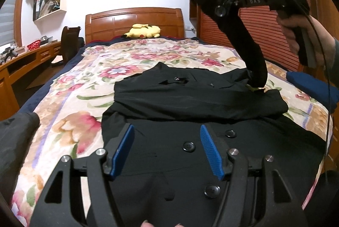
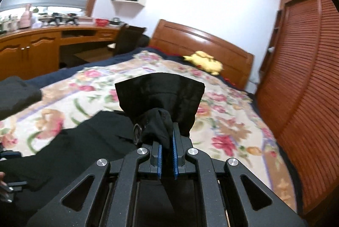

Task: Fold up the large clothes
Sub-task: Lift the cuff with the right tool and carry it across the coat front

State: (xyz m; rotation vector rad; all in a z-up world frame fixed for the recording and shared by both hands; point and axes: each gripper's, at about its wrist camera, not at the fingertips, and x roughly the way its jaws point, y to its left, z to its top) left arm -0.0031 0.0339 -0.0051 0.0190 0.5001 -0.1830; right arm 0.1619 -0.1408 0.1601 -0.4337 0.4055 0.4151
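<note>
**Sleeve lifted for the fold**

The coat (image 1: 190, 112) lies button-side up on the bed (image 1: 70, 100), its far part already doubled over. The left tongs (image 1: 167, 150) hover above the front buttons, jaws well apart and empty. The right tongs (image 2: 167, 152) are clamped tight on the cuff of the sleeve (image 1: 245, 40), holding it high over the coat's right side. Carry the sleeve across and lay it flat along the body, likely while the left tongs pin the cloth. The coat's near hem is cut off, and the right wrist view is blurred
</note>
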